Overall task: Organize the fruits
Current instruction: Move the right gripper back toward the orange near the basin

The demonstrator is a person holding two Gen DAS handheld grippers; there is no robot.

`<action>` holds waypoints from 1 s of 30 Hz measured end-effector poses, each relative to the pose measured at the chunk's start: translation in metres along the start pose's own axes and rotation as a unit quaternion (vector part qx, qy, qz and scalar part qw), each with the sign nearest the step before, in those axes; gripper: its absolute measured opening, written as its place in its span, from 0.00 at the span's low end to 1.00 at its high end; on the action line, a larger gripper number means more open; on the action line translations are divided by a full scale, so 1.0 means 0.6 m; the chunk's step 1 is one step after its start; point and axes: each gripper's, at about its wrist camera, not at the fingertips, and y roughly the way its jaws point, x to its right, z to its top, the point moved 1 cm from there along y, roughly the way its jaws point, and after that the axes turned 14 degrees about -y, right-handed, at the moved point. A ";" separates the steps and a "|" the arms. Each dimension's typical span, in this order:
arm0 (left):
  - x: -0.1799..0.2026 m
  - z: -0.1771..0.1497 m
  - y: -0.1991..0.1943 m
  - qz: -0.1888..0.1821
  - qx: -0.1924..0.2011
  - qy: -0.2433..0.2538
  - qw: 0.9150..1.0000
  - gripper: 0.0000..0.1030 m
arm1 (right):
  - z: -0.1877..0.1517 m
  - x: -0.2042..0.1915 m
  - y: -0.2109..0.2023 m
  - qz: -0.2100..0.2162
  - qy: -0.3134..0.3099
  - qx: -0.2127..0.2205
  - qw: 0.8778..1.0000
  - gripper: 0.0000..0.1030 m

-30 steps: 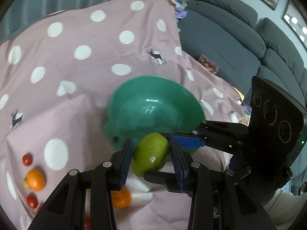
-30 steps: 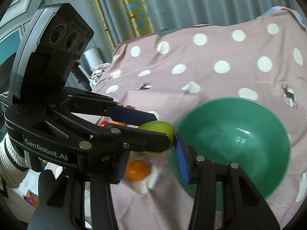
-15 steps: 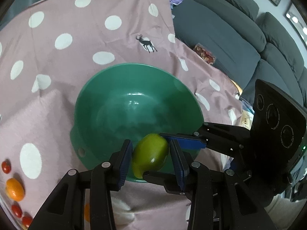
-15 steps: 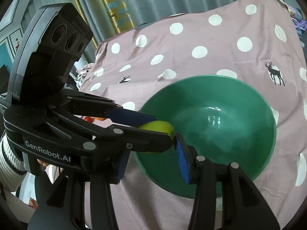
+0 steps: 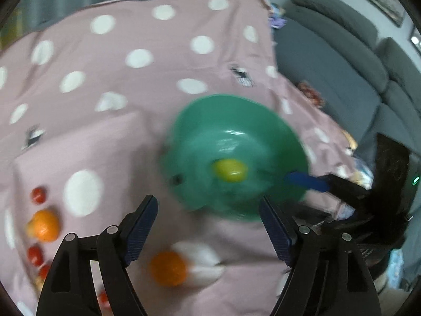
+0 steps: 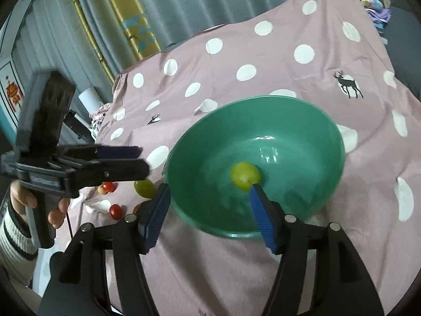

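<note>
A green bowl [image 5: 276, 142] [image 6: 310, 121] sits on the pink polka-dot cloth. A yellow-green fruit [image 5: 231, 169] [image 6: 245, 176] lies loose inside it. My left gripper [image 5: 209, 226] is open and empty, pulled back near the bowl's near rim; it also shows at left in the right wrist view [image 6: 123, 158]. My right gripper [image 6: 208, 213] is open and empty, its jaws straddling the bowl's near rim. Oranges [image 5: 168, 268] [image 5: 44, 225] and small red fruits [image 5: 39, 195] lie on the cloth to the left. Another green fruit [image 6: 144, 187] lies left of the bowl.
A grey sofa [image 5: 342, 60] stands to the right of the table. Curtains [image 6: 184, 2] hang behind. The cloth [image 5: 105, 137] drops off at the table's right edge. Small red fruits [image 6: 115, 210] lie near the left hand.
My left gripper opened and let go of the green fruit, which now lies in the bowl. The left gripper drew back to the left. The right gripper's jaws opened wider.
</note>
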 end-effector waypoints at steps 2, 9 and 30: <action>-0.034 -0.011 -0.014 0.031 0.010 -0.017 0.999 0.77 | -0.002 -0.002 -0.009 -0.005 0.003 0.005 1.000 0.63; -0.130 -0.064 -0.055 0.102 0.029 -0.076 0.991 0.77 | 0.002 -0.033 -0.023 0.008 -0.007 0.014 1.000 0.64; -0.184 -0.162 -0.116 0.151 0.042 -0.100 0.983 0.77 | -0.007 -0.155 0.031 0.075 -0.063 -0.044 0.994 0.64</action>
